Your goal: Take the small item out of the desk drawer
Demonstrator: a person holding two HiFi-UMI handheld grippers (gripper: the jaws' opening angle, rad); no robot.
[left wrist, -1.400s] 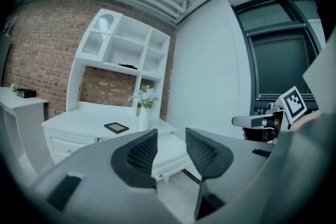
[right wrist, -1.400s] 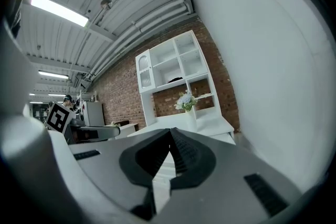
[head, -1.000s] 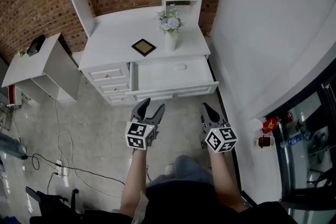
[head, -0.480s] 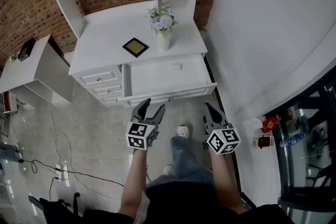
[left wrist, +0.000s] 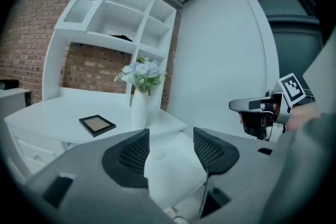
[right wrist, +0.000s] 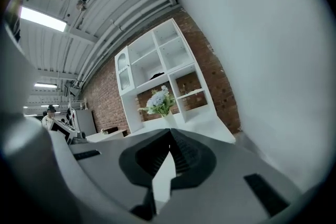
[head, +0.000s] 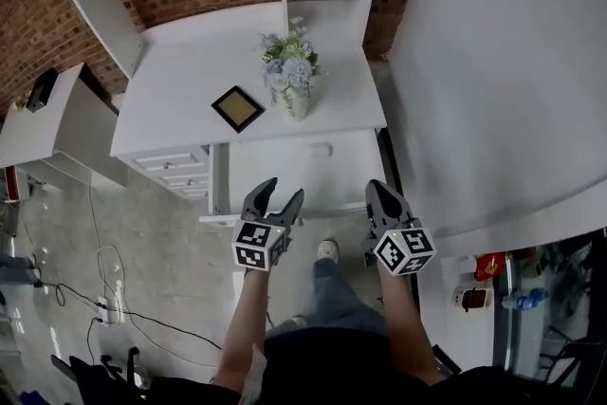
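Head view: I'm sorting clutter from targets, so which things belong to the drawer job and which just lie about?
Job: open drawer, small item inside it, left claw, right claw.
Lying about: flower vase, picture frame, side cabinet.

Desk (head: 190,81): one. Open drawer (head: 275,168): one. Small item (head: 321,150): one. Vase of flowers (head: 290,88): one. Picture frame (head: 237,108): one. Grippers: two, left gripper (head: 283,191) and right gripper (head: 377,189).
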